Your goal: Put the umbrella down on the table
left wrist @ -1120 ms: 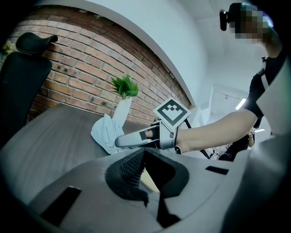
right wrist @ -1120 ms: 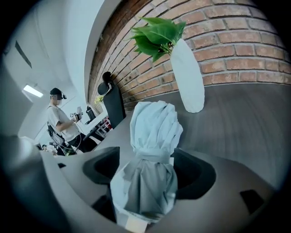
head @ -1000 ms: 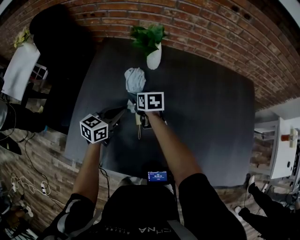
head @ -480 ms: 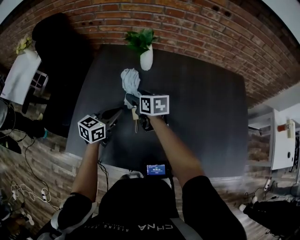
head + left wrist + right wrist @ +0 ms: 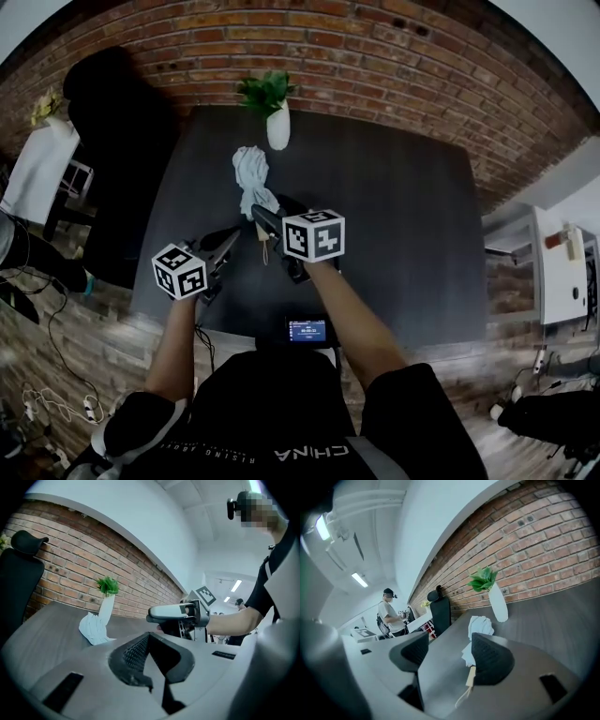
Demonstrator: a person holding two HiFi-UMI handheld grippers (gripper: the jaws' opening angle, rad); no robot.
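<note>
ok so the left gripper (image 5: 149,644) hangs over the near-left part of the table (image 5: 403,225). Its jaws are pinched together with nothing in them, so it's basically a spectator here. I'd just park it and keep it off to the left edge side.

The umbrella (image 5: 251,178) already lies flat on the table, left of the middle. Its bunched pale fabric points at the far edge and the wooden handle (image 5: 256,232) points back toward the near edge. The white vase (image 5: 278,131) with the green plant stands at the far edge just right of the fabric end. They're close, but the right gripper view shows them apart.

The right gripper (image 5: 447,644) is over the handle end. Its jaws are wide and closing, with only bare tabletop in the gap between them. The handle and its strap (image 5: 463,695) peek out just below the right pad, and neither pad presses on anything.

So my read is that the putting-down part is done and what's left is getting out clean. The one thing I'd watch is that strap loop, because it sits right by the right pad and could snag and drag the whole umbrella. Back the right gripper off toward the near edge, not sideways. Don't nudge the fabric end toward the vase either, since it looks tippy.
</note>
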